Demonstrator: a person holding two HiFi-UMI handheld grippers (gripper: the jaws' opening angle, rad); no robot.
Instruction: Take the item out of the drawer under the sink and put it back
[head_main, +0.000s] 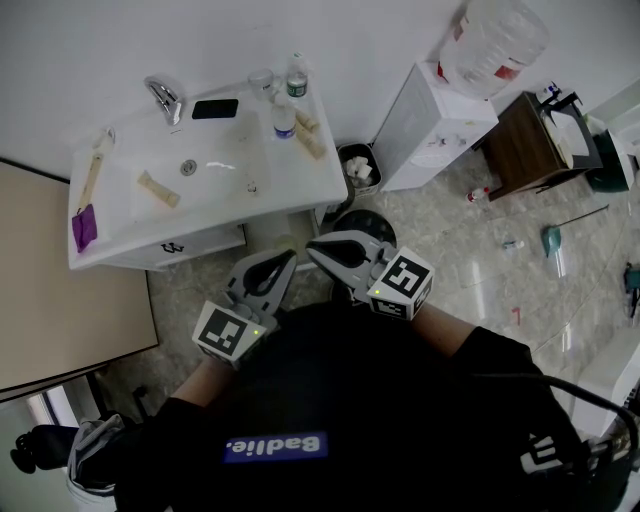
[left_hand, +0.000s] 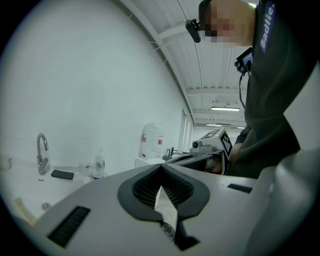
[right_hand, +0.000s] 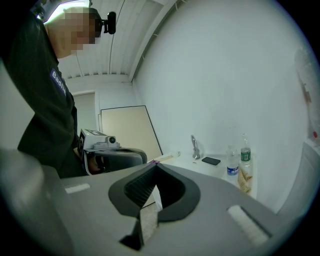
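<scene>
Item isn't visible, presumably inside the shut drawer (head_main: 120, 258) under the sink (head_main: 215, 180), ahead-left of your claws. Left claw (head_main: 288, 258) and right claw (head_main: 314, 250) are fully closed, empty. Item's weight unknown; pinch the small dark drawer pull (head_main: 172, 247) squarely, it's probably slick.

Black long-sleeved top (head_main: 380, 400) with blue label (head_main: 275, 446); grey left claw (head_main: 289, 257) and right claw (head_main: 314, 250) bear black-and-white marker cubes (head_main: 403, 283).

The person holds both grippers close before the chest, about level and angled inward. The left gripper (head_main: 286, 262) has its jaws closed together with nothing between them. So does the right gripper (head_main: 320, 252). Their tips lie near each other.
</scene>
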